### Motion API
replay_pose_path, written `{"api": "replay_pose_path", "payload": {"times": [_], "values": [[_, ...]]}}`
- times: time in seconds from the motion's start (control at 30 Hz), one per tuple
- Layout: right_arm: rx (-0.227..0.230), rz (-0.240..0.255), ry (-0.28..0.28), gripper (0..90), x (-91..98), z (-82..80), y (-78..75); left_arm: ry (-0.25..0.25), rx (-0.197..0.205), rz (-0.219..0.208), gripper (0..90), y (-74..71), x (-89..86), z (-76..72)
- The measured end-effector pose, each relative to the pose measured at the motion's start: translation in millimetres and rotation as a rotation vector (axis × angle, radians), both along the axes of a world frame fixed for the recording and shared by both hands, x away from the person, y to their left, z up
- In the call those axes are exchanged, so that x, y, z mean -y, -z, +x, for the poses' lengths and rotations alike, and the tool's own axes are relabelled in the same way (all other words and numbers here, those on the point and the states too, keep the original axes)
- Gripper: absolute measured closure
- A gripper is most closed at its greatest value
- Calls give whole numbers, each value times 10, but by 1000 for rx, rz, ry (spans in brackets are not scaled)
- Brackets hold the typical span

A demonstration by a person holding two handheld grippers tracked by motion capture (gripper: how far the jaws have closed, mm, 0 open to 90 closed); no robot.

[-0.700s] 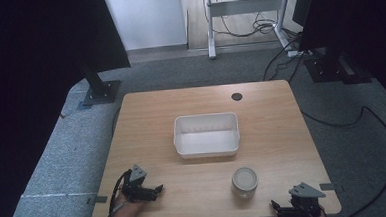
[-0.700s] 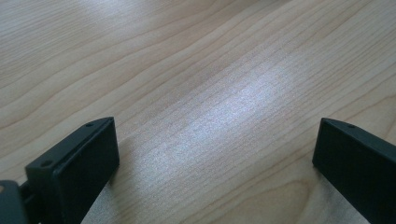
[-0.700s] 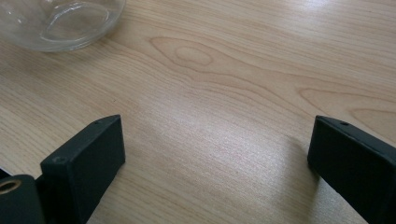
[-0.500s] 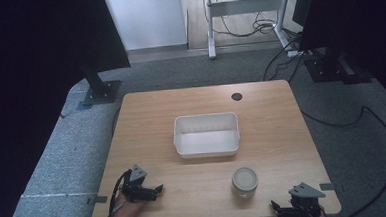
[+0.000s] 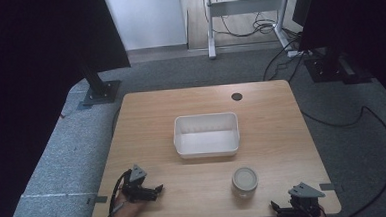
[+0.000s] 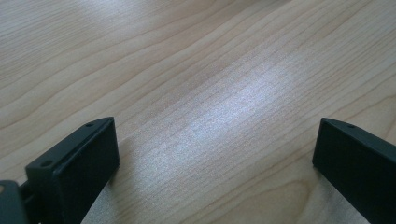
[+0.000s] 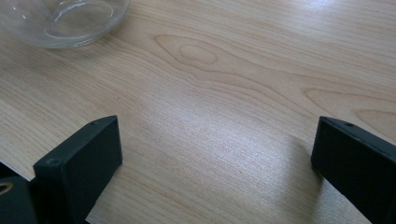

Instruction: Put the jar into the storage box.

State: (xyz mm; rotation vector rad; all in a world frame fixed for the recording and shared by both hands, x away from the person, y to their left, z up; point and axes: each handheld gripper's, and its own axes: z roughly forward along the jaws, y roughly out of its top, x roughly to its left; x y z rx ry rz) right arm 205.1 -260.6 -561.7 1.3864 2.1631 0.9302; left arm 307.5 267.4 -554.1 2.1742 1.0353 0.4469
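Right gripper [image 5: 286, 211] at the table's [image 5: 151, 115] near right edge, jaws spread wide, nothing between them; left gripper [image 5: 153, 190] likewise agape at near left. Glass jar [image 5: 245, 180] stands nearest the right gripper, in front of the white bin [image 5: 207, 149]. Best approach level, straddling the jar's wall squarely. Jar contents unclear; right gripper view crops it to its base.

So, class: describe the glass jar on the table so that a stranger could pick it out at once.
Start at the wooden table and find the white tub near its middle. Just nearer the person, slightly right, stands the glass jar. It is small, round and see-through with a pale top, unlike the bigger, rectangular, opaque tub.
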Motion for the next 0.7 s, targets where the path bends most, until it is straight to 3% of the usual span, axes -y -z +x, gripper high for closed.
{"api": "replay_pose_path", "payload": {"times": [0.33, 0.7], "values": [[17, 28, 1, 4, 6, -17, -21, 1, 0, 1, 2, 0, 0, 0], [39, 18, -21, 5, -63, -14, -102, 1, 0, 1, 1, 0, 0, 1]]}}
